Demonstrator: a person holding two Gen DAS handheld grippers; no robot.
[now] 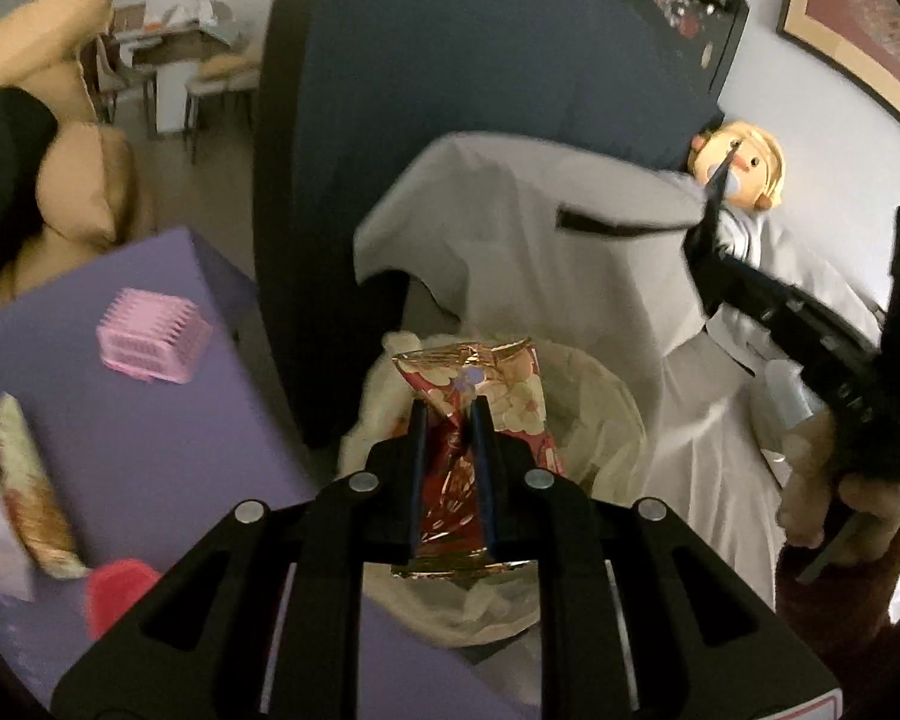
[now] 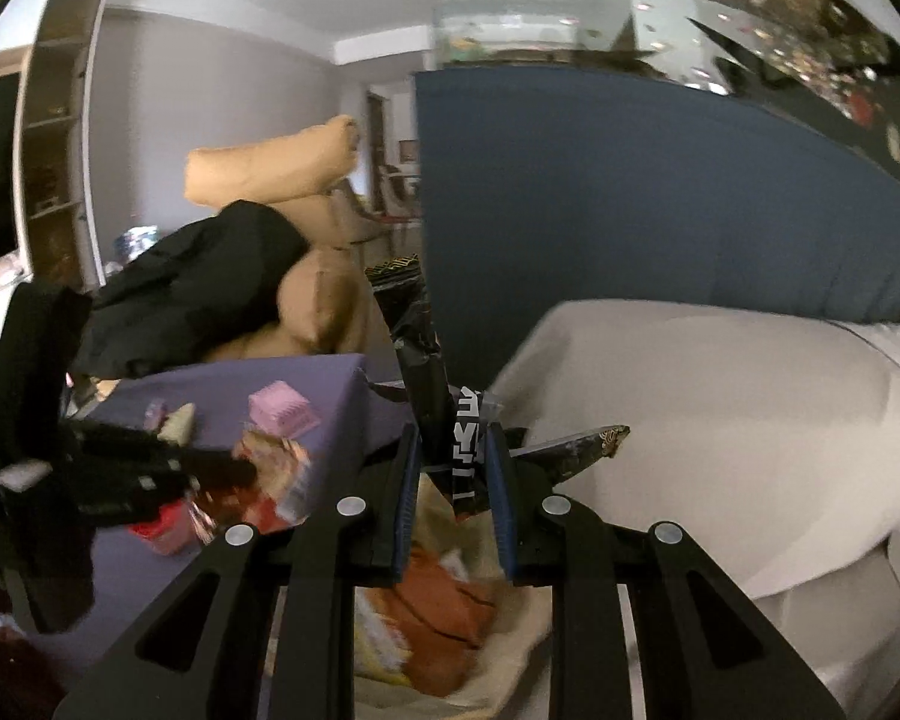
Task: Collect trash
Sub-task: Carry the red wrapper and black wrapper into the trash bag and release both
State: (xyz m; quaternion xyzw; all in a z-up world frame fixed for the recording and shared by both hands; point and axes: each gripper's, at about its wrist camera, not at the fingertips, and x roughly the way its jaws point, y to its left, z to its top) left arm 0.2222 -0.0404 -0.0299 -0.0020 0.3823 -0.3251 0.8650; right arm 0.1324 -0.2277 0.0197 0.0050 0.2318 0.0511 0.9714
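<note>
My left gripper (image 1: 450, 405) is shut on a red and gold floral snack wrapper (image 1: 510, 396) and holds it over a bin lined with a pale bag (image 1: 600, 414). My right gripper (image 2: 453, 438) is shut on a black snack wrapper with white lettering (image 2: 420, 330), held upright above the same bin, where orange and yellow wrappers (image 2: 444, 600) lie inside. The right gripper also shows at the right of the left wrist view (image 1: 714, 192), and the left gripper at the left of the right wrist view (image 2: 234, 471).
A purple table (image 1: 150, 432) left of the bin carries a pink ridged box (image 1: 153, 336), a cream wrapper (image 1: 27, 480) and a red item (image 1: 120, 594). A grey-covered bed (image 2: 720, 408), a blue headboard (image 2: 630, 192), a doll (image 1: 741, 165) and tan cushions (image 1: 84, 180) surround it.
</note>
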